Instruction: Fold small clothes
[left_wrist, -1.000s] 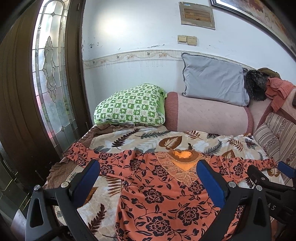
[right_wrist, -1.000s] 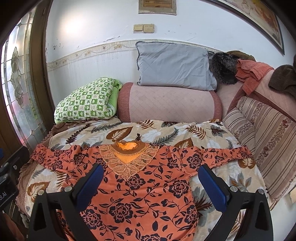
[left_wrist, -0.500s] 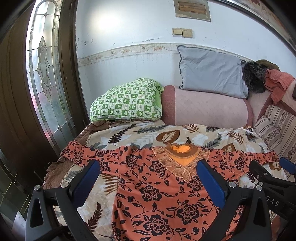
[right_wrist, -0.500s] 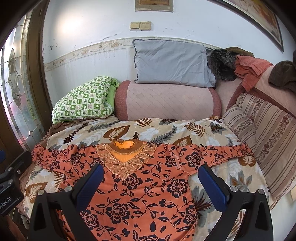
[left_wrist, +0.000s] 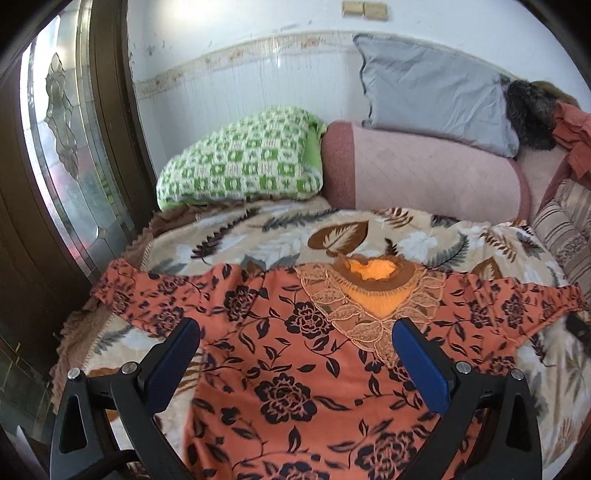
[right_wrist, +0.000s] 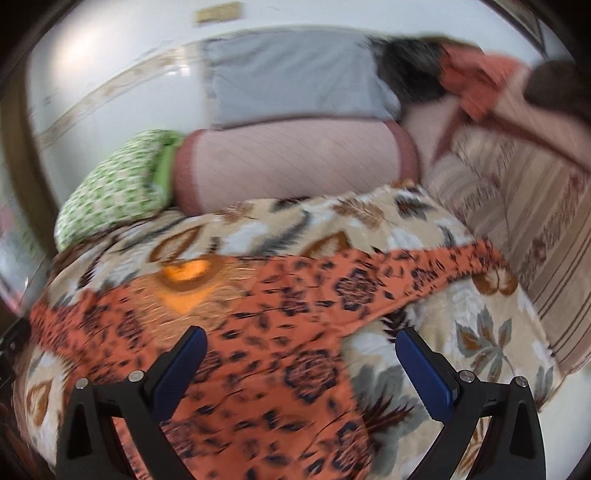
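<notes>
An orange top with black flowers (left_wrist: 295, 354) lies flat on the bed, front up, lace neckline (left_wrist: 373, 291) toward the pillows, both sleeves spread sideways. My left gripper (left_wrist: 295, 339) is open and empty, just above the top's chest, left of the neckline. My right gripper (right_wrist: 301, 354) is open and empty above the top's (right_wrist: 280, 317) right side, near the right sleeve (right_wrist: 424, 273). The right wrist view is motion-blurred.
The top lies on a leaf-print blanket (left_wrist: 258, 236). Behind it are a green checked pillow (left_wrist: 243, 162), a pink bolster (left_wrist: 424, 173) and a grey pillow (left_wrist: 432, 88). A striped cushion (right_wrist: 524, 218) lines the right side. A glazed wooden door (left_wrist: 62, 147) stands at the left.
Both grippers have moved forward and lower over the top. The right gripper has also swung to the right, toward the right sleeve. Both stay open.
</notes>
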